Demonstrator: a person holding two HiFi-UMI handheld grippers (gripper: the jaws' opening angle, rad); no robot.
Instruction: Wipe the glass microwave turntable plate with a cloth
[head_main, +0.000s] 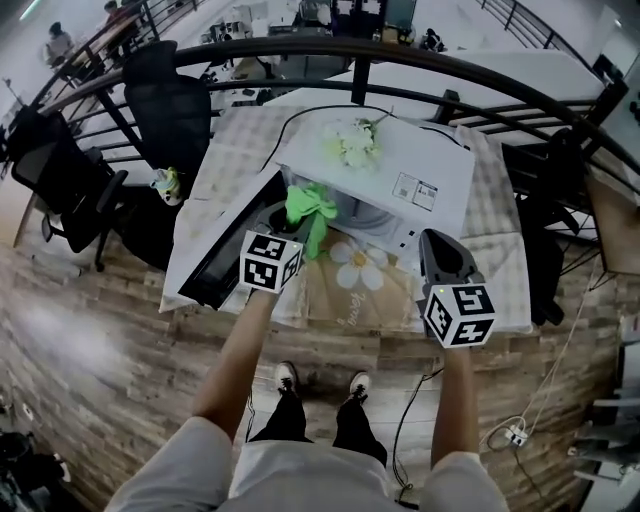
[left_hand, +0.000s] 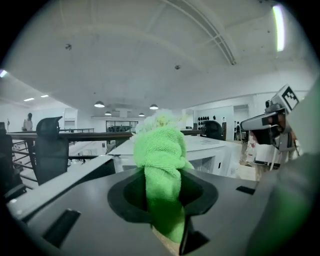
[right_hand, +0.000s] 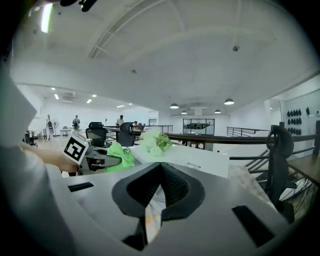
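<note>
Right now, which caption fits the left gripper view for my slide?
Left gripper shut on a green cloth, with the white microwave behind it.

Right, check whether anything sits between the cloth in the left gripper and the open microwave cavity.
Nothing visible does. The left gripper holds the green cloth at the mouth of the microwave, its door swung open to the left. The right gripper sits off to the side, shut. The glass plate itself cannot be made out.
</note>
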